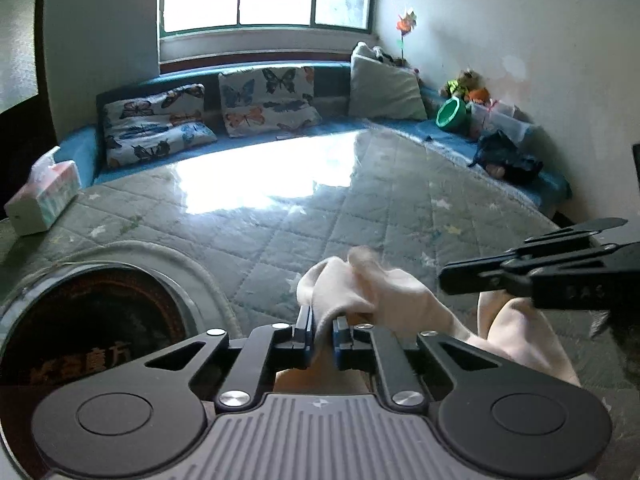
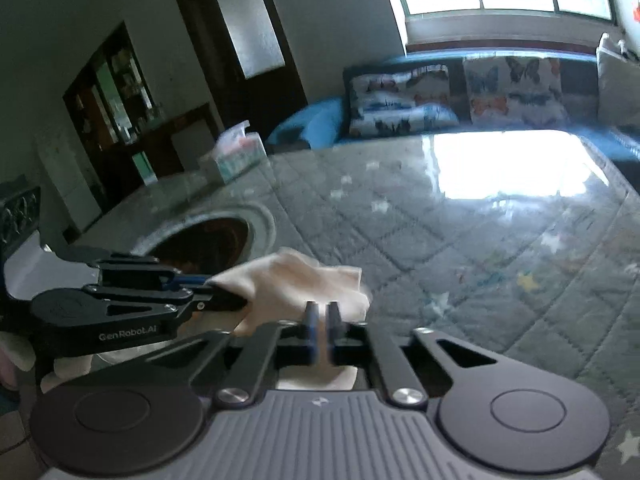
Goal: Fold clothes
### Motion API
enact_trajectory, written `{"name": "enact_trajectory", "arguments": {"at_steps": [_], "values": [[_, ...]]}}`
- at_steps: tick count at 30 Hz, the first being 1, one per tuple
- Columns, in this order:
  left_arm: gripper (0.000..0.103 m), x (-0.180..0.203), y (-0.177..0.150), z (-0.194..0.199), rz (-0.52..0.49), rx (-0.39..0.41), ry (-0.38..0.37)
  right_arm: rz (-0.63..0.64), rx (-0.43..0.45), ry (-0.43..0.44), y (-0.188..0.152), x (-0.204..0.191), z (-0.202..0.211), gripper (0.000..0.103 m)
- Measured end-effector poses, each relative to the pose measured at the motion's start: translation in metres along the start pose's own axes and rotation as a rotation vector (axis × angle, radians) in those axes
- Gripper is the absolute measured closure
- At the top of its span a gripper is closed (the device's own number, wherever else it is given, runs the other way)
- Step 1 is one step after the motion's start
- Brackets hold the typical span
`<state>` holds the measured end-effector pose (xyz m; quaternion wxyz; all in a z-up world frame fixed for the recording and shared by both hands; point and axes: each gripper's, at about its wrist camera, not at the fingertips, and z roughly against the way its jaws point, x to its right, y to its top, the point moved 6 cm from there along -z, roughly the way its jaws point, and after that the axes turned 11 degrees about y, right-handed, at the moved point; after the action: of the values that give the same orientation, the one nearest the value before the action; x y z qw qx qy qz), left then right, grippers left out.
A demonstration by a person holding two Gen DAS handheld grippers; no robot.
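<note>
Two grippers: both are working one pale garment over the table, each pinching a different part of the cloth.
Garment: cream cloth (image 1: 360,288) is hanging bunched between the two tools, lifted off the quilted table cover (image 1: 280,216); from the left wrist camera it is sitting at about 6 o'clock, just ahead of the fingers.
Left gripper (image 1: 323,330): its fingers are pressing together on a fold of the cloth, which is bulging out above them.
Right gripper (image 2: 322,320): its fingers are standing almost closed, and cloth is showing above and below them, so they are judged to be pinching a thin edge.
Handling: the fabric is reading as light, soft and limp; it is likely sagging wherever it is unsupported and is not fragile, though a thin layer could slip from a shallow pinch.
Where to hold: a hem or corner, taken deep between the fingers, is judged the safest grip; two well-separated corners would be spreading it flat.
Left wrist view only: this camera is showing the right gripper (image 1: 520,276) entering at 3 o'clock with cloth draping beneath it, plus a tissue box (image 1: 44,200) at 9 o'clock.
Right wrist view only: this camera is showing the left gripper (image 2: 216,294) at 9 o'clock clamping the bunched end, and a dark doorway (image 2: 240,40) at 11 o'clock.
Shared: a round opening (image 2: 212,240) in the table cover is lying just beside the cloth.
</note>
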<state>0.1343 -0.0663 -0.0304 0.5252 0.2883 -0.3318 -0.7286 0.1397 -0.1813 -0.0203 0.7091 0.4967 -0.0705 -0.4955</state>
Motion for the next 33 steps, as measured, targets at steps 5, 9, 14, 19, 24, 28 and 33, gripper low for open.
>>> {"name": "enact_trajectory", "arguments": {"at_steps": [5,9,14,19,24,28,33], "values": [[0.093,-0.012,0.001,0.016,0.032,0.024,0.021,0.016,0.044,-0.016,0.003,-0.003,0.026,0.102],[0.093,-0.011,0.0,0.022,0.018,0.035,0.029,0.033,0.025,-0.021,0.001,-0.004,0.029,0.096],[0.093,-0.017,-0.001,0.024,0.038,0.035,0.055,0.051,-0.024,-0.012,-0.006,-0.011,0.006,0.059],[0.093,-0.025,-0.009,0.025,0.06,0.023,0.08,0.046,-0.082,-0.029,-0.012,-0.006,-0.024,0.054],[0.093,-0.041,-0.013,0.032,0.107,0.027,0.112,0.03,-0.105,-0.014,-0.022,-0.006,-0.028,0.092],[0.093,-0.059,-0.018,0.046,0.15,0.043,0.152,0.063,-0.039,-0.044,-0.017,-0.011,-0.005,0.096],[0.093,-0.09,-0.028,0.072,0.213,0.064,0.227,0.095,0.036,-0.086,-0.008,-0.015,0.034,0.097]]}}
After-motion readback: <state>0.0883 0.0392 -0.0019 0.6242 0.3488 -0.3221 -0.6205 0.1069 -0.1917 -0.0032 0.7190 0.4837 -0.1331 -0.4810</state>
